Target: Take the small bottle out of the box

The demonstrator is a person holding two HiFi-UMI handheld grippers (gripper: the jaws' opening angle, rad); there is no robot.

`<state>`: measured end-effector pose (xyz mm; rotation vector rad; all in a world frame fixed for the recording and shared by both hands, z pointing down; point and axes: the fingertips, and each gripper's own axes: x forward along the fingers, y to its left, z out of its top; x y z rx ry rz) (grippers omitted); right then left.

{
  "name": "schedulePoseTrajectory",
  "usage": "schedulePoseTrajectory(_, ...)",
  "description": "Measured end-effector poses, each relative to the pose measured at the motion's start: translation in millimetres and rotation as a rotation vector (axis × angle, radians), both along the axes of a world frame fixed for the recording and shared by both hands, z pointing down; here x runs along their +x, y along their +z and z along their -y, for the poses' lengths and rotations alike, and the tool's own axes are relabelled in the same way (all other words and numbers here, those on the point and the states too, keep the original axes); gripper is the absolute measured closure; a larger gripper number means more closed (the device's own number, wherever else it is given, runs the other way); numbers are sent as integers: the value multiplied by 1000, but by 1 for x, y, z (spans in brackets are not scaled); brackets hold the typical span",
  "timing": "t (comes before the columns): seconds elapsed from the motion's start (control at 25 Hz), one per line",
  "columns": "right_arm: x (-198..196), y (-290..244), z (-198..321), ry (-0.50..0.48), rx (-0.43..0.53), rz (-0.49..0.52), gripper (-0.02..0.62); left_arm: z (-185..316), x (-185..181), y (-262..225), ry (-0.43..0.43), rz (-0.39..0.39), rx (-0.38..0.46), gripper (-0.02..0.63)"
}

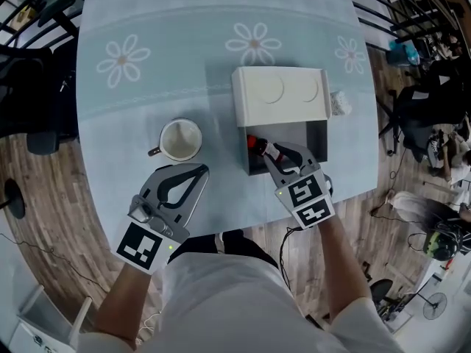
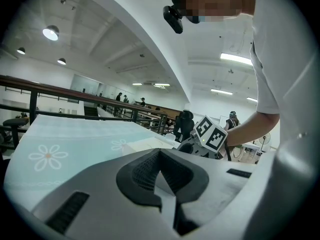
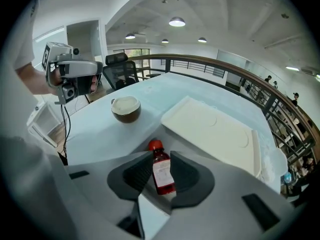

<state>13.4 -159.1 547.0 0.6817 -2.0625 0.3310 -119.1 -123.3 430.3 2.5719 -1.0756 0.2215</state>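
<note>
A small brown bottle [image 1: 263, 148] with a red cap and white label lies on its side in the open grey box [image 1: 316, 134] at the table's front right. My right gripper [image 1: 284, 154] reaches into the box from the near side. In the right gripper view the bottle [image 3: 162, 171] sits between the dark pads of that gripper [image 3: 163, 180], cap pointing away, and the jaws stand apart around it. My left gripper [image 1: 200, 170] rests low over the table just in front of the mug, its jaws together and empty [image 2: 160, 181].
The box's white lid [image 1: 280, 94] stands open behind the box. A white mug [image 1: 180, 140] with a dark outside [image 3: 125, 108] sits left of the box. A small crumpled white thing [image 1: 339, 103] lies by the lid's right corner. Chairs ring the pale blue table [image 1: 147, 87].
</note>
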Motion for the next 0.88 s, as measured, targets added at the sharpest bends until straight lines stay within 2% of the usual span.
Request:
schedulePoseTrajectory(0.2,1,14,-5,-46,-34,-41,430,-1,2,6,-1,-4,-11,600)
schedulePoseTrajectory(0.56,4,30,-3,-116,-67,-101,367,3,5,11,-3,-8,-19,600)
schedulePoseTrajectory(0.88,6,45,-1,-139,-90,-121,359,4,8,19,2,-6,-30,600)
